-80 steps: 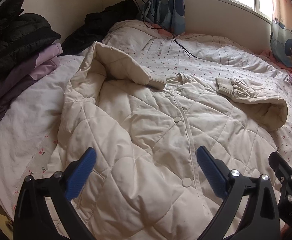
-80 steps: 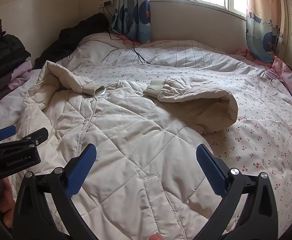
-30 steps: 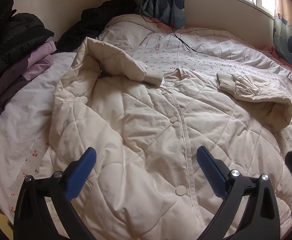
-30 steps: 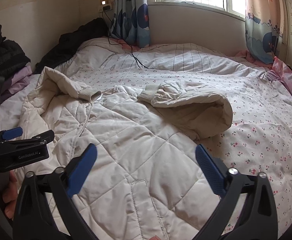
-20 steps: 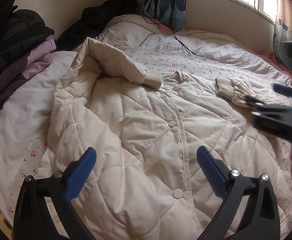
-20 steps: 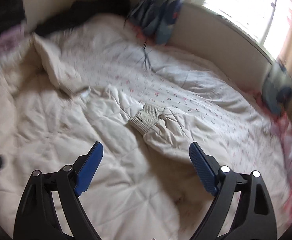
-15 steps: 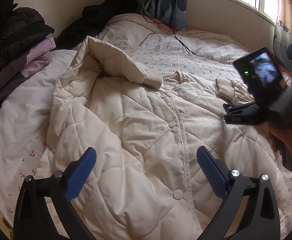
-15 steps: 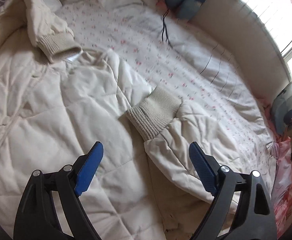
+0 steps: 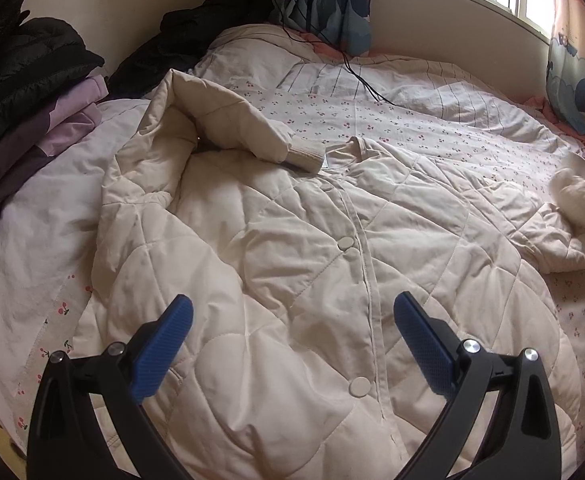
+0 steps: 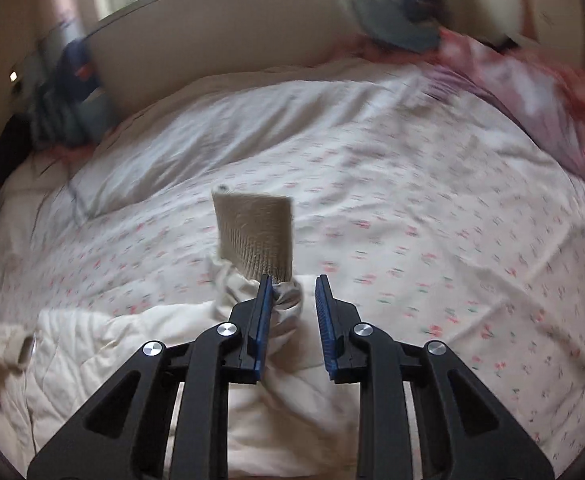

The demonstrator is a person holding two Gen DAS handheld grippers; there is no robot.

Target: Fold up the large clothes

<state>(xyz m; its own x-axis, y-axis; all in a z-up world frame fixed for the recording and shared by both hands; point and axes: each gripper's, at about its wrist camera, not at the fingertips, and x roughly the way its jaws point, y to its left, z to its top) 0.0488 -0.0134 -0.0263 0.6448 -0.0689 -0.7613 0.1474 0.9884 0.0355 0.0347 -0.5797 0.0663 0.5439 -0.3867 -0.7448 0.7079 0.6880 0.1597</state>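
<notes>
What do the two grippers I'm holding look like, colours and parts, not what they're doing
Both match. The left gripper has matte black arms with triangular cut-outs, round silver screw heads at the joints, and fingers faced with blue pads in a fine dotted texture. The right gripper has the same black frame, silver screws and blue-padded fingers. No cables, sleeves or lettering show.

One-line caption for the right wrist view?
Right gripper nearly closed around the cream jacket sleeve, its ribbed cuff sticking up over the floral bedsheet.

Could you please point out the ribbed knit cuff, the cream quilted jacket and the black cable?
Ribbed knit beige cuff [image 10: 254, 236]: right wrist view, cuff's middle.
Cream quilted jacket [image 9: 292, 248]: left wrist view, front panel.
Black cable [image 9: 366, 86]: left wrist view, mid-length.
</notes>
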